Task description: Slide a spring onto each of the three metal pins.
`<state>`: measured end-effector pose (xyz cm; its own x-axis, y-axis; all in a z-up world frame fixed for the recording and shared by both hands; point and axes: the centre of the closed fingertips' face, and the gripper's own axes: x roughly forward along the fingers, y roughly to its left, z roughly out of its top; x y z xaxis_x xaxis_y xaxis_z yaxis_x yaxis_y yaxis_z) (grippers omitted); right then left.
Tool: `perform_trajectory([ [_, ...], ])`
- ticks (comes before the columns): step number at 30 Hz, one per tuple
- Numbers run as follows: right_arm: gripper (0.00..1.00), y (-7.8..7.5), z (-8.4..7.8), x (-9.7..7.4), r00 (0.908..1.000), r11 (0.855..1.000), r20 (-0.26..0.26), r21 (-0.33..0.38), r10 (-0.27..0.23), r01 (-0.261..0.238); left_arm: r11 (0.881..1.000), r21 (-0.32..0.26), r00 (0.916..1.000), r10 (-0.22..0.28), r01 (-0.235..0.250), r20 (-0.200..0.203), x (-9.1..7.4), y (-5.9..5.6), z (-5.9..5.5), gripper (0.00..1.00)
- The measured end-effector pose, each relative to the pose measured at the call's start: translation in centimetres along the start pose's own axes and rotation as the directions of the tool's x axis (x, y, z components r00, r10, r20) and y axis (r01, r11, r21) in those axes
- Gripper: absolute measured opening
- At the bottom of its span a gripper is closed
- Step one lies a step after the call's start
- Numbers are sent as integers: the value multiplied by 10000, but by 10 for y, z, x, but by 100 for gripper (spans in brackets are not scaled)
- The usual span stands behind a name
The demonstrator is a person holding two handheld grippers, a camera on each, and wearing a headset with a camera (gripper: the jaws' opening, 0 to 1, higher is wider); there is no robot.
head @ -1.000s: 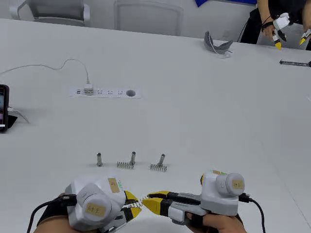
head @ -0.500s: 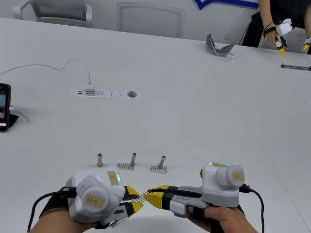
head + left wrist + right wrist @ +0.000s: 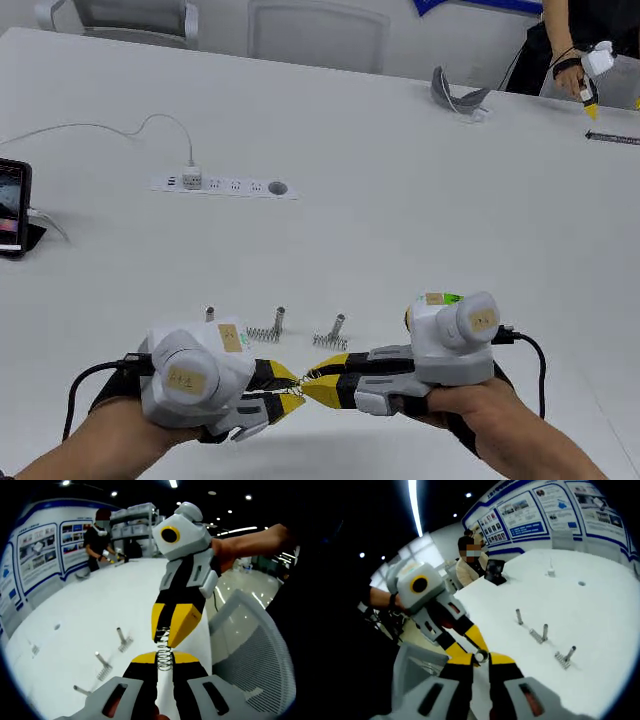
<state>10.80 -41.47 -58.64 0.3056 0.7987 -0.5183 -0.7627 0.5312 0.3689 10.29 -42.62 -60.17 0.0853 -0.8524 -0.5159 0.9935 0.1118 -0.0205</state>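
A small spring (image 3: pixel 299 381) hangs in the air between the two grippers, low over the table's near edge. My left gripper (image 3: pixel 288 388) is shut on one end of it (image 3: pixel 163 652). My right gripper (image 3: pixel 312 385) faces it tip to tip, shut on the other end (image 3: pixel 480 656). Three metal pins stand upright in a row beyond the tips: a bare one (image 3: pixel 209 314), a middle one (image 3: pixel 279 320) and a right one (image 3: pixel 338 325). One loose spring (image 3: pixel 263 334) lies at the middle pin's foot. Another (image 3: pixel 327 342) lies by the right pin.
A white power strip (image 3: pixel 225 185) with a plugged cable lies mid-table, and a phone (image 3: pixel 10 205) stands at the left edge. A grey curved object (image 3: pixel 455 95) sits at the far right. A person's hand with another gripper (image 3: pixel 585 70) works at the far corner.
The two grippers have come closer together, tip to tip, so less of the spring shows between them. The pins and loose springs lie as before.
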Motion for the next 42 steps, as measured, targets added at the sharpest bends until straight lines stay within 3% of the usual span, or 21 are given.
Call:
perform_trajectory([
  [5,13,5,0,-1,9958,9953,-836,-862,378,-450,9994,250,9995,-256,252,167,-2,-3,6,9],
  [14,13,15,4,-5,9716,9641,-2160,-2223,963,-1450,9968,249,9953,-768,754,598,-6,-8,15,9],
  [18,13,20,4,-3,9522,9332,-2875,-3034,1032,-1927,9943,245,9922,-1056,1041,665,-8,-10,16,9],
  [23,12,25,7,1,9366,8946,-3381,-3851,917,-2266,9914,-7,9879,-1304,1309,838,-13,-9,14,10],
  [29,12,28,7,3,9096,8358,-4111,-4777,595,-2706,9894,-193,9845,-1411,1438,1040,-15,-10,13,10],
  [32,12,27,5,6,9024,8258,-4271,-4881,562,-2825,9906,-287,9856,-1301,1339,1078,-15,-9,12,10],
  [37,12,24,4,13,8997,8196,-4334,-4960,525,-2867,9920,-662,9888,-998,1076,1112,-17,-5,6,13],
  [42,12,25,6,20,9048,8249,-4203,-4862,685,-2883,9930,-937,9928,-616,714,1030,-24,1,-2,18],
])
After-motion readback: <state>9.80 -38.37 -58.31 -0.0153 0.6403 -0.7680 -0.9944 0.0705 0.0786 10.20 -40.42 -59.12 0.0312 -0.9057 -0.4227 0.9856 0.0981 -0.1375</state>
